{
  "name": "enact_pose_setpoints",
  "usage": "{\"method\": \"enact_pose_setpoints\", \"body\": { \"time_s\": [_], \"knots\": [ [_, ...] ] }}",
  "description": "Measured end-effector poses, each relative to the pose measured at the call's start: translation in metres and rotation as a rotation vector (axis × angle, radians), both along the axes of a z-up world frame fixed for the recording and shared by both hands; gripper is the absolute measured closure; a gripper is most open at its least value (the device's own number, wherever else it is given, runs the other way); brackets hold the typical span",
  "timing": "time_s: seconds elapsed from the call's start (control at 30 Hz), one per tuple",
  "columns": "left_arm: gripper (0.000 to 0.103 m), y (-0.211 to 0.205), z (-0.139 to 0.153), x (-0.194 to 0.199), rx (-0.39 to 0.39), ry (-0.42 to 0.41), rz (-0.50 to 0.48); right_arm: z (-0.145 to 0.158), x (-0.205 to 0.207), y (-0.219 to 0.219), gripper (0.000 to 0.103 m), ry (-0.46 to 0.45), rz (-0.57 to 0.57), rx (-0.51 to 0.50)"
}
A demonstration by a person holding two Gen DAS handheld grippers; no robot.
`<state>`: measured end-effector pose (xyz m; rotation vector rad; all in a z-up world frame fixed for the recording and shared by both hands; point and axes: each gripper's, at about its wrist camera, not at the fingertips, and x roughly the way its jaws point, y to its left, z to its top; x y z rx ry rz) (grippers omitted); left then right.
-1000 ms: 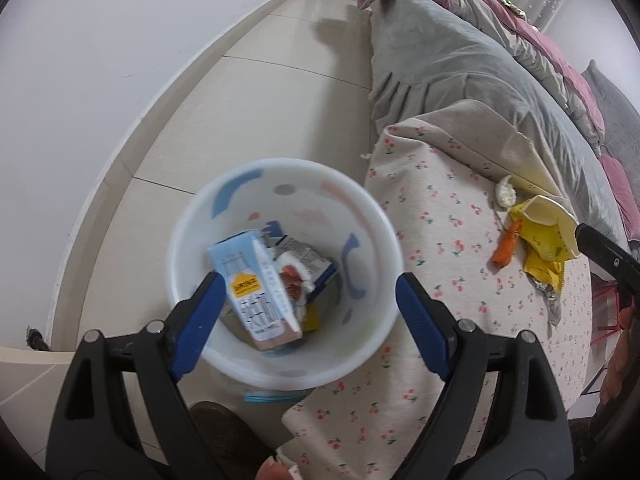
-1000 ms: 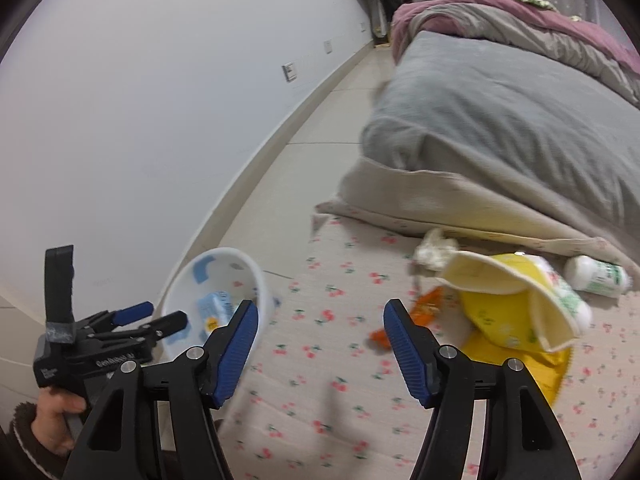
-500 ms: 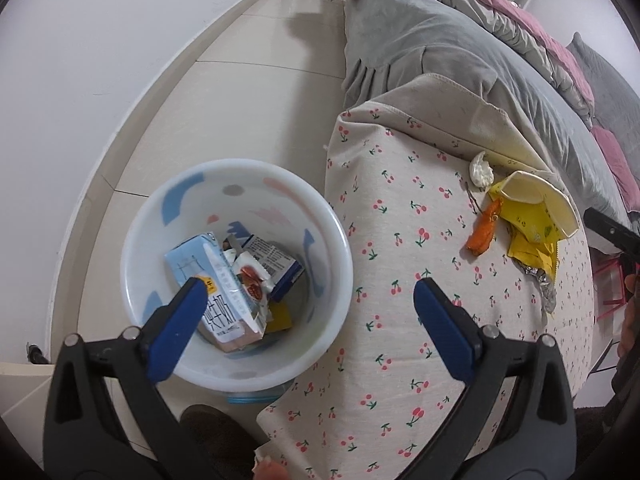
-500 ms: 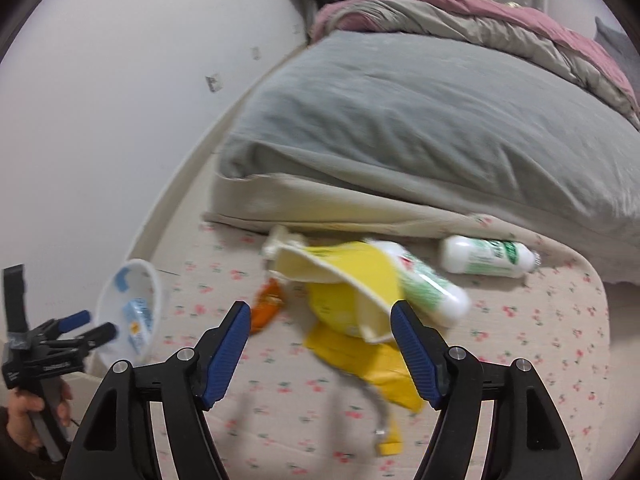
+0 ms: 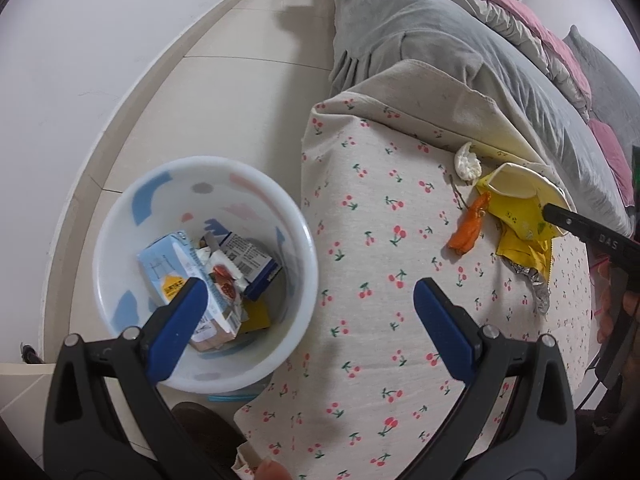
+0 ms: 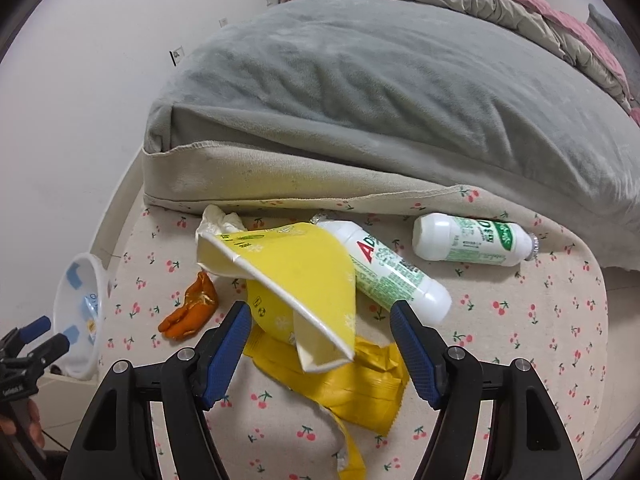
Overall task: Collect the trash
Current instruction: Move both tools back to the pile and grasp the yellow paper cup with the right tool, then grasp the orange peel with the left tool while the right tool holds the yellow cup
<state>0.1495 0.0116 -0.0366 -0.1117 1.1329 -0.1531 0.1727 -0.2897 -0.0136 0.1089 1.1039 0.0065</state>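
Left gripper (image 5: 308, 300): blue-padded jaws wide apart, holding nothing, hovering over the near rim of the white waste bin (image 5: 120, 216) and the edge of the cherry-print cloth (image 5: 360, 200). Waste bin: round, white with pastel blue and pink patches, standing on the tiled floor (image 5: 224, 92) just beside the cloth-covered surface; contents include 1 light-blue carton (image 5: 168, 264), 1 dark-blue box (image 5: 250, 258) and crumpled wrappers. Right gripper (image 6: 320, 316): jaws spread wide, empty, positioned either side of the crushed yellow paper cup (image 6: 296, 276), the pads not touching it. Paper cup: flattened, lying on its side on the cloth, overlapping 1 yellow foil wrapper (image 6: 360, 384) beneath it. Bottles: 2 white plastic bottles with green print, both lying down; bottle 1 (image 6: 400, 280) is partly tucked behind the cup, bottle 2 (image 6: 468, 240) lies apart to the right, near the folded beige blanket hem (image 6: 280, 176). Orange wrapper (image 6: 190, 312): crumpled, left of the cup, separate from it. White tissue wad (image 6: 220, 218): behind the cup's upper left corner, touching or nearly so. Grey bedding (image 6: 380, 80): heaped behind the trash. Trash on the cloth lies well apart from the bin.
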Motion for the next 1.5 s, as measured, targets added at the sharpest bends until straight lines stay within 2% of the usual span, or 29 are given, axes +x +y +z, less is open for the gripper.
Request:
{"method": "enact_pose_setpoints", "body": {
  "time_s": [0.03, 0.1, 0.17, 0.33, 0.53, 0.67, 0.97, 1.03, 1.27, 1.33, 1.4, 1.43, 1.5],
  "knots": [
    [0.001, -0.002, 0.000, 0.000, 0.001, 0.000, -0.002, -0.002, 0.001, 0.000, 0.037, 0.006, -0.004, 0.000],
    [0.001, -0.008, 0.000, 0.001, 0.002, 0.002, -0.009, -0.005, 0.005, 0.000, 0.056, 0.023, -0.005, 0.006],
    [0.001, -0.014, -0.001, 0.002, 0.004, 0.004, -0.017, -0.010, 0.007, 0.002, 0.069, 0.039, -0.008, 0.011],
    [0.001, -0.034, -0.003, 0.003, 0.008, 0.001, -0.049, -0.007, 0.004, 0.002, 0.070, 0.034, -0.021, 0.059],
    [0.001, -0.062, -0.005, 0.004, 0.040, -0.016, -0.111, 0.024, -0.013, -0.003, 0.071, -0.046, 0.002, 0.090],
    [0.001, -0.082, -0.006, 0.008, 0.058, -0.034, -0.153, 0.041, -0.027, -0.020, 0.071, -0.089, -0.022, 0.106],
    [0.001, -0.128, -0.013, 0.022, 0.087, -0.083, -0.227, 0.052, -0.059, -0.079, 0.071, -0.104, -0.119, 0.100],
    [0.004, -0.138, -0.015, 0.026, 0.091, -0.092, -0.240, 0.050, -0.065, -0.089, 0.071, -0.100, -0.140, 0.098],
    [0.024, -0.158, -0.025, 0.035, 0.082, -0.066, -0.269, 0.044, -0.076, -0.117, 0.070, -0.087, -0.193, 0.109],
    [0.033, -0.159, -0.029, 0.038, 0.085, -0.053, -0.267, 0.042, -0.077, -0.121, 0.070, -0.080, -0.200, 0.109],
    [0.046, -0.161, -0.032, 0.043, 0.088, -0.040, -0.267, 0.039, -0.078, -0.124, 0.070, -0.072, -0.203, 0.106],
    [0.047, -0.160, -0.033, 0.043, 0.096, -0.044, -0.267, 0.039, -0.078, -0.125, 0.070, -0.069, -0.204, 0.104],
    [0.058, -0.161, -0.032, 0.043, 0.109, -0.051, -0.271, 0.038, -0.078, -0.126, 0.070, -0.067, -0.205, 0.102]
  ]
}}
